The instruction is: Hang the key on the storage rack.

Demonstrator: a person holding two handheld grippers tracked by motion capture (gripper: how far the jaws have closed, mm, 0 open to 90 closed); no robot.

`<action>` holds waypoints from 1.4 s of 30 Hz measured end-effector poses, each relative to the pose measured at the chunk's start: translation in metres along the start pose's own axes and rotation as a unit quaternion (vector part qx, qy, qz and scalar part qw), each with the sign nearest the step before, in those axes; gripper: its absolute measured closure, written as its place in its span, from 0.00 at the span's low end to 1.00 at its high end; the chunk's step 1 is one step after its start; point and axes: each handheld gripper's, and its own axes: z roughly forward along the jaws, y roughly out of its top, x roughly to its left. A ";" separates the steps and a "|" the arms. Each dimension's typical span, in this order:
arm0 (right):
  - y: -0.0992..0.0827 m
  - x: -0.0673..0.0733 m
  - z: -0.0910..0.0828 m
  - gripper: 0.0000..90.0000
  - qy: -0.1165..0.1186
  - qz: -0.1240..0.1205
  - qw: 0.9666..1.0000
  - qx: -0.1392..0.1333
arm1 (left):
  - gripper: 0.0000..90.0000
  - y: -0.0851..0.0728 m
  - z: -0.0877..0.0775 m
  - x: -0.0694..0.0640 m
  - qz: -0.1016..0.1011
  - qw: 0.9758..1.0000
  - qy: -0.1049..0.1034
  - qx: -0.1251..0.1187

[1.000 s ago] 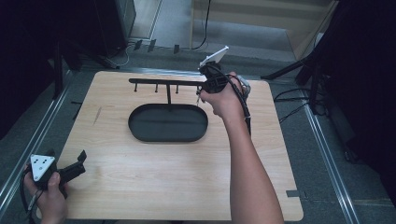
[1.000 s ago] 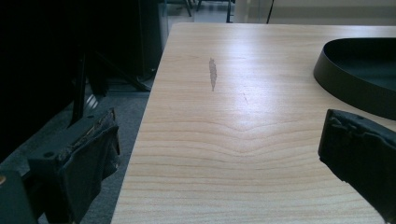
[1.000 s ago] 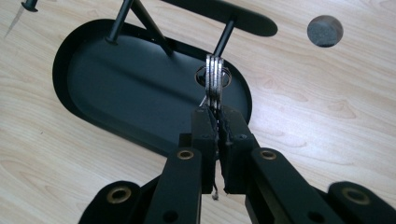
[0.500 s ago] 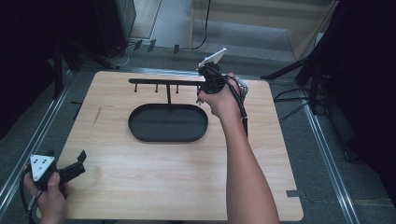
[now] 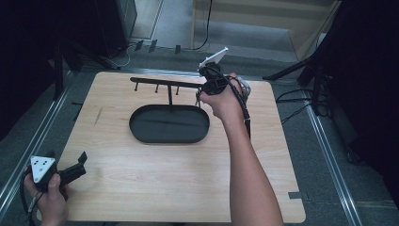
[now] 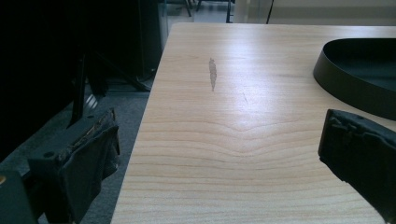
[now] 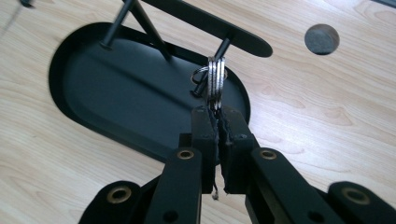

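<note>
A black stand has an oval tray (image 5: 141,136) (image 7: 116,93) as its base and a horizontal bar (image 5: 155,82) (image 7: 210,23) with short pegs above it. My right gripper (image 5: 209,84) (image 7: 217,114) is at the bar's right end, shut on a bunch of silver key rings (image 7: 215,79) (image 5: 198,99). The rings stand upright against the last peg (image 7: 222,49); I cannot tell if they are threaded on it. My left gripper (image 5: 70,162) (image 6: 224,154) is open over the table's near left corner with nothing between its jaws.
The wooden table (image 5: 155,188) has a dark scuff (image 6: 212,74) on its left side and a round hole (image 7: 321,39) beyond the stand. Metal rails (image 5: 329,155) run beside the table, and dark equipment and cables (image 5: 291,101) lie on the floor.
My right gripper has edged slightly left along the bar's end with the key rings in it. The left gripper has not moved.
</note>
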 end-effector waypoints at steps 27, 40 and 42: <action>-0.051 -0.042 0.044 0.34 -0.071 0.026 0.997 0.016 | 0.00 0.000 0.000 -0.001 0.004 1.000 0.001 0.000; -0.094 -0.066 0.057 0.00 -0.080 0.081 0.993 0.026 | 0.00 0.000 0.000 -0.001 0.005 1.000 0.001 0.000; -0.103 -0.071 0.059 0.00 -0.079 0.090 0.993 0.025 | 0.00 0.000 0.000 -0.001 0.004 1.000 0.001 0.000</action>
